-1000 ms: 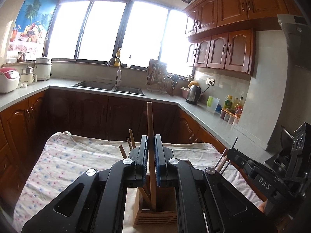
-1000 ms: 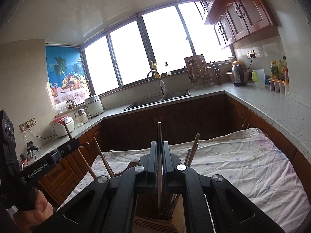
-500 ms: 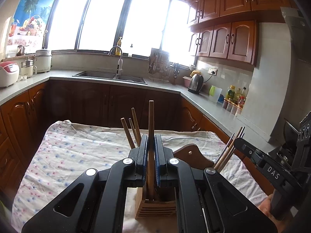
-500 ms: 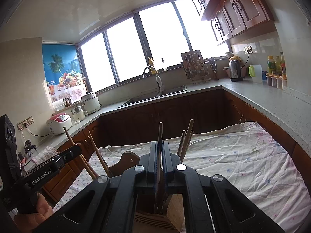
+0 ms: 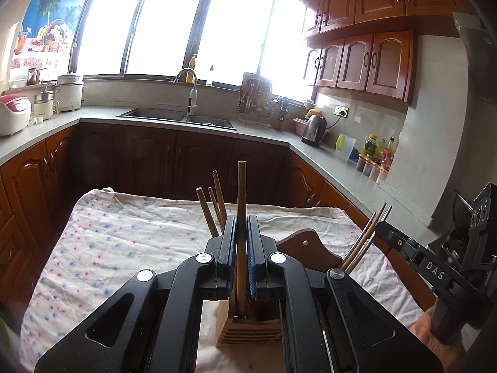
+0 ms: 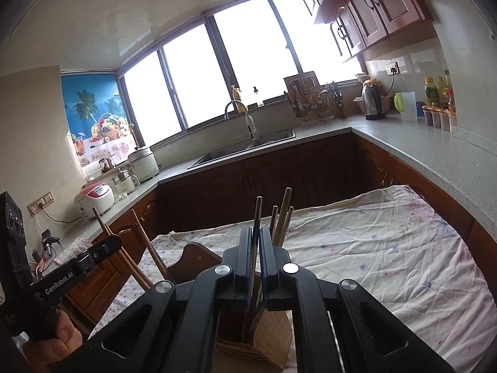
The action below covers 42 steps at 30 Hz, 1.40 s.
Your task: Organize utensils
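My left gripper (image 5: pixel 241 227) is shut on a light wooden chopstick (image 5: pixel 241 192) that stands upright. Its lower end is inside a wooden utensil holder (image 5: pixel 248 331) on the cloth-covered table (image 5: pixel 124 242). Three more chopsticks (image 5: pixel 211 211) stick up behind the left finger. My right gripper (image 6: pixel 255 233) is shut on a darker chopstick (image 6: pixel 257 214), also reaching down into the holder (image 6: pixel 273 338). Other chopsticks (image 6: pixel 284 217) lean just right of it. Each gripper shows in the other's view: the right gripper (image 5: pixel 400 245), the left gripper (image 6: pixel 99 253).
The holder's rounded back board (image 5: pixel 306 244) rises between the grippers. Brown kitchen cabinets and a grey counter (image 5: pixel 335 168) wrap around the table, with a sink (image 5: pixel 177 115), a kettle (image 5: pixel 313 126), bottles and rice cookers (image 5: pixel 12 113). A hand (image 6: pixel 59 338) holds the left gripper's handle.
The left wrist view has tipped downward a little, and the holder's back board has come into sight. Both grippers stay shut on their chopsticks over the holder.
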Each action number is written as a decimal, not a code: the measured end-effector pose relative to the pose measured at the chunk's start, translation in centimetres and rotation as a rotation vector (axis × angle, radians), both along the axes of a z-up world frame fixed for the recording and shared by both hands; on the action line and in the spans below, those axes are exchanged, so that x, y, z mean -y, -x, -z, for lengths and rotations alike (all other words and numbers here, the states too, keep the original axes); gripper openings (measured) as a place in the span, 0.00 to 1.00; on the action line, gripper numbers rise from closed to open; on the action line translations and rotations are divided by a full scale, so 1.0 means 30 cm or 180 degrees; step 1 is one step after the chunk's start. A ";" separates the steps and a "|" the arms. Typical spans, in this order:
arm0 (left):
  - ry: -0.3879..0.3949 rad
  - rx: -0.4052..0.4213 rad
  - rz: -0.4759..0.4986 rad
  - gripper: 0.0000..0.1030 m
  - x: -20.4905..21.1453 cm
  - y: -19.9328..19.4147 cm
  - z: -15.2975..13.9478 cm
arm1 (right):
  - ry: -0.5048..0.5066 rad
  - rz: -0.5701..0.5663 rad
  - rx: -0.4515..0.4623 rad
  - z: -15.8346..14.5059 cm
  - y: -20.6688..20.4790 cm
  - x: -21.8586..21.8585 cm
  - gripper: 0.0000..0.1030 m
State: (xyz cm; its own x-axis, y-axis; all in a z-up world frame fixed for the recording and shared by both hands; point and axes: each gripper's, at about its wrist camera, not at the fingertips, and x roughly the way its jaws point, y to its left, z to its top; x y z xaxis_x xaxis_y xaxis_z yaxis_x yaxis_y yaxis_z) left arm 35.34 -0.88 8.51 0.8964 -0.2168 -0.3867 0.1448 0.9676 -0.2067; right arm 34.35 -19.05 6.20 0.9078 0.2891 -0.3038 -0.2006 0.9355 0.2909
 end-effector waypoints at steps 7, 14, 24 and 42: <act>-0.0050 -0.0055 -0.0020 0.06 0.002 -0.015 0.013 | -0.0031 0.0038 -0.0049 0.007 -0.010 0.017 0.05; -0.0010 -0.0092 -0.0006 0.06 -0.007 -0.017 0.016 | -0.0043 0.0015 -0.0088 0.010 -0.024 0.022 0.06; 0.0126 0.0053 0.0018 0.43 -0.018 0.049 -0.019 | -0.0119 0.0091 0.0021 -0.030 0.029 0.045 0.48; 0.0177 -0.0159 -0.0425 0.87 -0.147 0.280 0.052 | -0.0049 -0.0042 0.0081 -0.014 0.218 0.033 0.90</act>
